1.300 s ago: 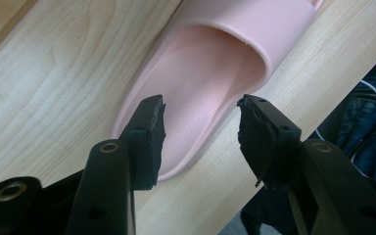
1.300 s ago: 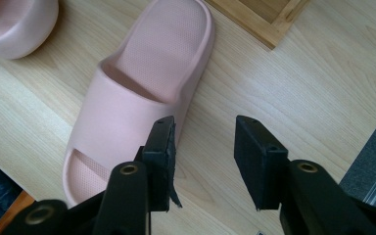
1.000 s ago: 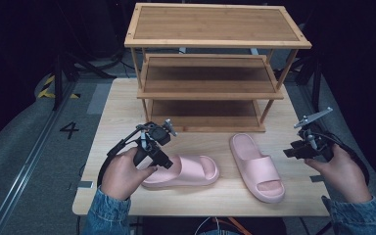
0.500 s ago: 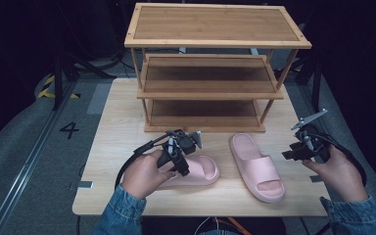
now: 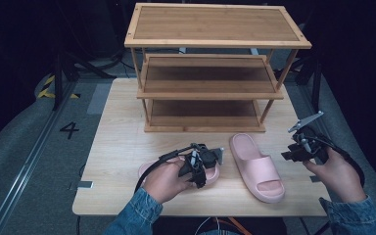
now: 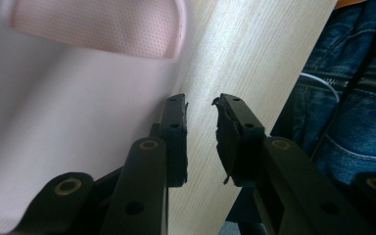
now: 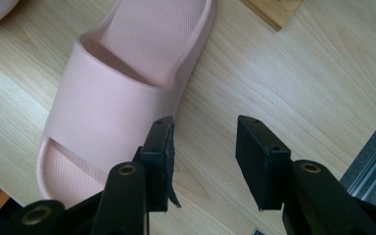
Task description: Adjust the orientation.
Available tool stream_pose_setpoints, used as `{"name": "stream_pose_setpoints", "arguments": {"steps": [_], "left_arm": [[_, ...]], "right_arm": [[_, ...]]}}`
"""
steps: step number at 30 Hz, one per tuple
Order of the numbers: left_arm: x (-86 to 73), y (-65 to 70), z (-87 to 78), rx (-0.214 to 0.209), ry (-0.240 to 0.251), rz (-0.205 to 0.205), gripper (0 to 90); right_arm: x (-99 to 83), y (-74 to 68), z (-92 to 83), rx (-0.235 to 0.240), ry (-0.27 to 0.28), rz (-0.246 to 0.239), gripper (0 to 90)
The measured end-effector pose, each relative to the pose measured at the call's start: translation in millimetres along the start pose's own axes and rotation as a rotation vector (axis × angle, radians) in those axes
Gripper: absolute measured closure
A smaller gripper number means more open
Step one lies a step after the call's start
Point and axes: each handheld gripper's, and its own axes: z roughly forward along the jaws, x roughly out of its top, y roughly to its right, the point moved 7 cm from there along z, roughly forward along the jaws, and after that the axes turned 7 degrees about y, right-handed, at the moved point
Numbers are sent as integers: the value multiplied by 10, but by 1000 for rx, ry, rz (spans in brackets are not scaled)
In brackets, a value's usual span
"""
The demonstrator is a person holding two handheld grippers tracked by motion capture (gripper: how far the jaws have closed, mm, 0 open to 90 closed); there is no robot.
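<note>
Two pink slippers lie on the wooden table (image 5: pixel 117 147) in front of a three-tier wooden shoe rack (image 5: pixel 210 73). The left slipper (image 5: pixel 149 169) lies crosswise, largely hidden under my left hand. My left gripper (image 5: pixel 199 172) hangs over its right end. In the left gripper view the left gripper (image 6: pixel 200 105) is open by a narrow gap, one jaw at the slipper's (image 6: pixel 78 98) edge, bare table between the jaws. The right slipper (image 5: pixel 257 166) points toward me. My right gripper (image 5: pixel 290 155) stands open just right of it; the right gripper (image 7: pixel 205 125) holds nothing beside the slipper (image 7: pixel 122 83).
The rack's lowest shelf (image 5: pixel 203 115) stands just behind the slippers, and its foot (image 7: pixel 274 10) is near the right slipper's heel. The table's front edge and my denim-clad legs (image 6: pixel 352 98) are close to the left gripper. A dark floor with a rail (image 5: pixel 24 166) lies to the left.
My left hand has carried its gripper rightward over the left slipper, now near that slipper's right end. The right gripper has barely moved.
</note>
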Motion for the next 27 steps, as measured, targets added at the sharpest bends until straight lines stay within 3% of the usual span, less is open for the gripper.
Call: {"name": "stream_pose_setpoints", "arguments": {"steps": [3, 8, 10, 15, 17, 18, 21, 24, 27], "left_arm": [[-5, -1, 50, 6, -24, -11, 777], [7, -45, 53, 20, -9, -15, 818], [10, -142, 43, 54, 3, -46, 826], [33, -300, 22, 97, 21, -58, 826], [32, -450, 7, 134, 32, -86, 826], [29, -485, 12, 135, 46, -121, 826], [22, -601, -4, 158, 67, -139, 821], [4, -783, 13, 178, 112, -196, 822], [-5, -841, 26, 189, 115, -226, 817]], "right_arm": [[-9, -17, 29, 6, -8, 2, 586], [-6, -35, 35, 6, -10, -6, 585], [-4, -40, 40, 6, -10, -7, 583], [-8, -40, 59, 14, -12, -1, 579], [-19, -39, 87, 16, -21, -1, 576], [-22, -41, 93, 13, -24, -1, 576], [-23, -55, 94, 11, -27, -2, 573], [-14, -81, 82, 7, -23, -12, 573], [-19, -88, 79, 6, -24, -11, 573]]}}
